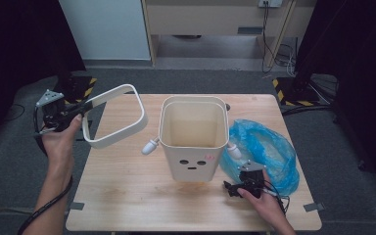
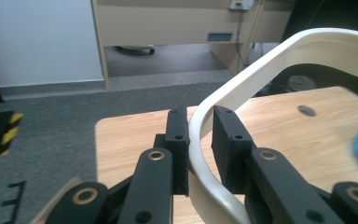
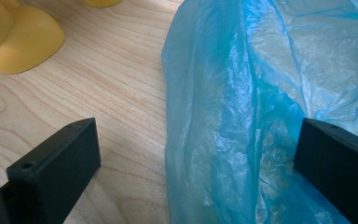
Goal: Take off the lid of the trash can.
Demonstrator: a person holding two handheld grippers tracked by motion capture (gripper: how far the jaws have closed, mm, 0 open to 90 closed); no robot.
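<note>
Light wooden table (image 1: 127, 196), grey carpet floor (image 1: 186, 81), pale wood cabinet (image 1: 200, 19), white panel (image 1: 105, 29), hanging cables (image 1: 269, 34)

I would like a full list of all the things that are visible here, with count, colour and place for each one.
bin: one, cream, open top, upright at the middle of the table, small face marks on its front.
rim ring: one, cream, held up over the table's left edge, clamped between the left jaws.
plastic bag: one, blue, crumpled on the table right of the bin.
table: one, light wood, on grey carpet.
cabinet: one, beige, on the floor behind the table.
left gripper: one, black, shut on the rim ring.
right gripper: one, black, jaws wide open, low at the bag's near edge.
hands: two, coming in from the near side.
</note>
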